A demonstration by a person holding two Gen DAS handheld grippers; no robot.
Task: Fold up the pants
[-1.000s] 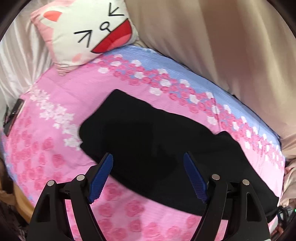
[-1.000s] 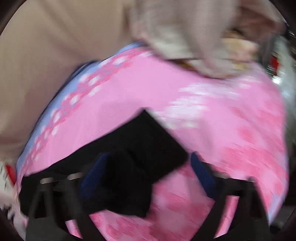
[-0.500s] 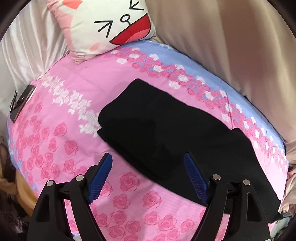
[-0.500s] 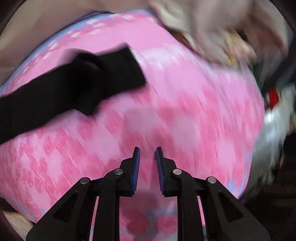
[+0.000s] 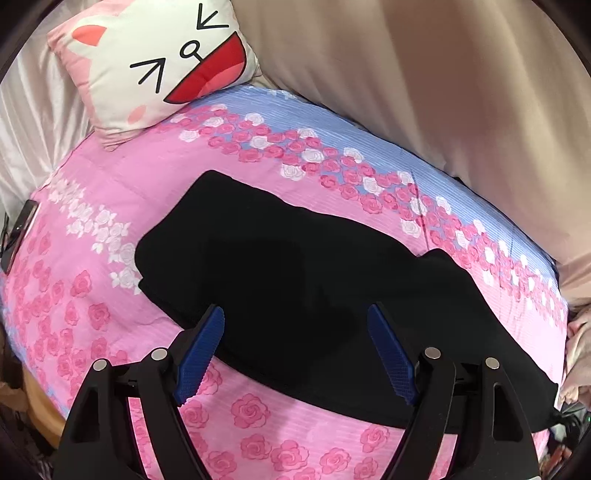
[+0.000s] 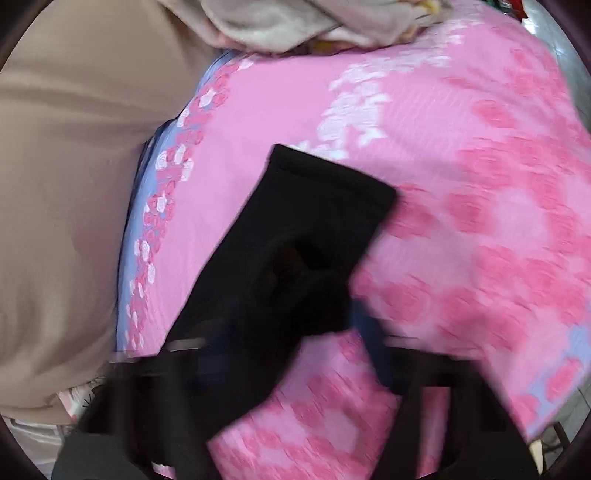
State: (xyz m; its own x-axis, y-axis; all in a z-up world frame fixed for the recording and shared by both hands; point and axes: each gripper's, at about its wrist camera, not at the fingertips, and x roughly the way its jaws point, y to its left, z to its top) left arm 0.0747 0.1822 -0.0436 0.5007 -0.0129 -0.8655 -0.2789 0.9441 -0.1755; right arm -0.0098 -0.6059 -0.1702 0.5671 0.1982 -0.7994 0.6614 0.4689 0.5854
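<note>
Black pants (image 5: 295,280) lie flat along the pink rose bedspread (image 5: 110,206), waist end at the left, legs running off to the right. My left gripper (image 5: 295,347) is open and empty, hovering over the near edge of the pants. In the blurred right wrist view the leg end with its hem (image 6: 325,206) lies across the bedspread (image 6: 480,184). My right gripper (image 6: 291,343) is blurred; its blue fingers (image 6: 369,332) stand wide apart over the leg end, open.
A cat-face pillow (image 5: 162,62) sits at the bed's far left. Beige curtain (image 5: 424,74) runs along the back. A phone (image 5: 20,229) lies at the left edge. A pile of beige cloth (image 6: 303,22) lies at the far end.
The right gripper went from shut over bare bedspread to open, and swung back over the leg end. The left gripper moved closer to the pants, still open.
</note>
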